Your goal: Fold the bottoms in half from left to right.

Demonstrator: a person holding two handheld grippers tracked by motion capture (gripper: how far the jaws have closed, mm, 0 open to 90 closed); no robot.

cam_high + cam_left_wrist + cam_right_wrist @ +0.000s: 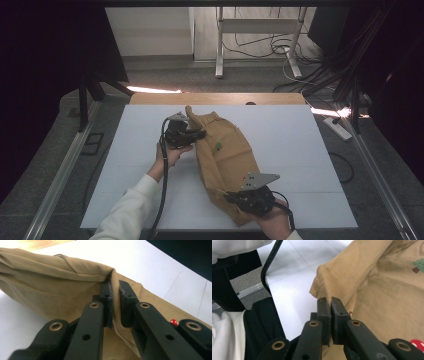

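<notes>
- Nearest to you, your right gripper (234,198) has its jaws fully closed on a folded edge of the tan garment (225,160), at the near right part of the bench (300,150). In the right gripper view the cloth edge (322,287) stands up between the two pads.
- The garment lies between both grippers, in the middle of the bench, partly bunched and running from near right to far left. It has a small green print (218,146) on it.
- Farther away, your left gripper (199,134) pinches the garment at its far left edge; the jaws are nearly closed with a thin fold (114,290) between them.
- I judge that you are now spreading or straightening the garment, with both ends gripped.
- The next move, I think, needs you to pull both hands apart evenly, so the cloth becomes flat and does not slip out.
</notes>
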